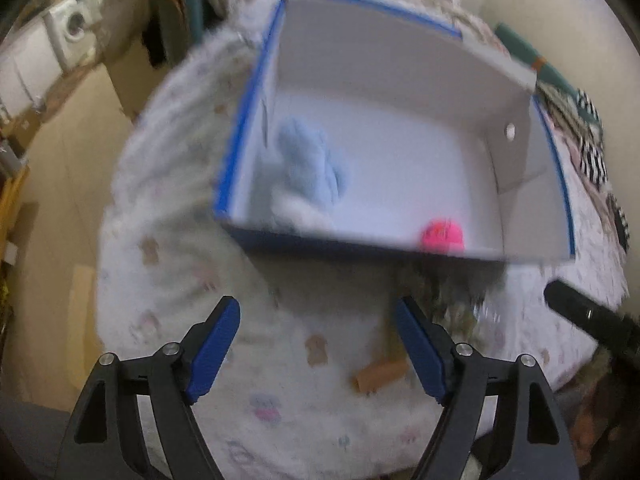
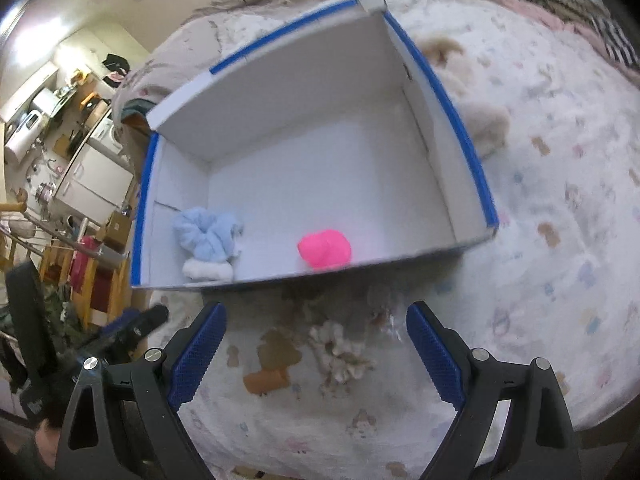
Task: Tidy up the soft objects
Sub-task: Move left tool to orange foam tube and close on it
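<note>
**Both claws empty over the bed, three items boxed**

Your left claw point(image 1: 318, 344) and right claw point(image 2: 316, 350) were both spread wide, gripping nothing. The blue-edged white box point(image 2: 440, 92) sat on the bed blanket point(image 2: 540, 280) and held a light-blue scrunchie point(image 2: 208, 232), a white scrunchie point(image 2: 208, 270) touching it, and a pink soft ball point(image 2: 325, 249). A cream scrunchie point(image 2: 340, 352) and a brown soft piece point(image 2: 272, 364) lay on the blanket between your right claw's fingers.

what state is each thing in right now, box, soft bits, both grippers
box: open, on the blanket
blue scrunchie: in the box, by its left wall
white scrunchie: in the box, against the blue one
pink ball: in the box, near the front wall
cream scrunchie: out on the blanket, before the box
left gripper: open, empty
right gripper: open, empty, over the cream scrunchie
</note>
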The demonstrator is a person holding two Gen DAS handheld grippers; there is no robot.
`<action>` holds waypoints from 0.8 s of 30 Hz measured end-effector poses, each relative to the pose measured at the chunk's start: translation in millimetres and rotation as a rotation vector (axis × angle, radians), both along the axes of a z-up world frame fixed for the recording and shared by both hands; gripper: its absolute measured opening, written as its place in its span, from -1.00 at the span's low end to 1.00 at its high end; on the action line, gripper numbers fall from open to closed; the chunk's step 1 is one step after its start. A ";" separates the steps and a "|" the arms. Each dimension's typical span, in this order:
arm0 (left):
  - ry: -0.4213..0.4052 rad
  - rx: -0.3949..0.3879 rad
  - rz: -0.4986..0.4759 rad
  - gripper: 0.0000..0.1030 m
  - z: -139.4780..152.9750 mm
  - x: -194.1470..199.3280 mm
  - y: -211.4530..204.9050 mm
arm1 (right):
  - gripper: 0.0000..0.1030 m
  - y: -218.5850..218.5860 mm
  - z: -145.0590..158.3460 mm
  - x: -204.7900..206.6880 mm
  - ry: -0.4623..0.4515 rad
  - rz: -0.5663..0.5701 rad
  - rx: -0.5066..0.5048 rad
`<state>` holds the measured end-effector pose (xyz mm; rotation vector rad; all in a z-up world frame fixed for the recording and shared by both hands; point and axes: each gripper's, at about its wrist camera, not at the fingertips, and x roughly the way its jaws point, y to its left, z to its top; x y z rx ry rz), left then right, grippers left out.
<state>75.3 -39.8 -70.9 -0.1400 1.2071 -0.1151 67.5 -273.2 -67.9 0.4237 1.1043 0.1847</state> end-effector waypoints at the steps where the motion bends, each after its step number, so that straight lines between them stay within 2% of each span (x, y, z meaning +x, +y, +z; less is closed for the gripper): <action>1: 0.043 -0.004 -0.032 0.51 -10.8 0.1 -4.7 | 0.89 -1.1 -5.1 0.2 0.019 -0.010 0.006; 4: 0.100 0.001 -0.104 0.51 -32.3 -2.5 -18.8 | 0.89 -2.8 -19.2 -0.6 0.064 -0.025 -0.001; 7: 0.112 0.020 -0.139 0.51 -43.7 -6.7 -30.2 | 0.89 -2.6 -26.9 -1.4 0.087 -0.032 -0.026; 13: 0.175 -0.028 -0.225 0.46 -64.3 -12.1 -54.1 | 0.89 -5.8 -32.7 -3.2 0.100 -0.050 -0.033; 16: 0.196 -0.010 -0.269 0.26 -71.6 -16.7 -64.7 | 0.89 -6.0 -34.5 -2.9 0.107 -0.049 -0.036; 19: 0.243 -0.029 -0.294 -0.15 -81.7 -20.1 -70.1 | 0.89 -7.2 -32.2 -2.9 0.091 -0.053 -0.023; 21: 0.252 -0.014 -0.299 -0.62 -84.3 -21.5 -70.8 | 0.89 -7.5 -31.1 -3.3 0.085 -0.053 -0.021; 22: 0.251 -0.015 -0.301 -0.73 -84.0 -22.5 -70.0 | 0.88 -7.3 -30.9 -3.4 0.085 -0.053 -0.021; 23: 0.252 -0.029 -0.301 -0.93 -82.5 -23.5 -67.8 | 0.88 -6.6 -30.9 -3.1 0.085 -0.052 -0.022; 24: 0.248 -0.033 -0.299 -0.92 -81.1 -23.4 -66.5 | 0.89 -5.8 -30.9 -2.7 0.085 -0.051 -0.024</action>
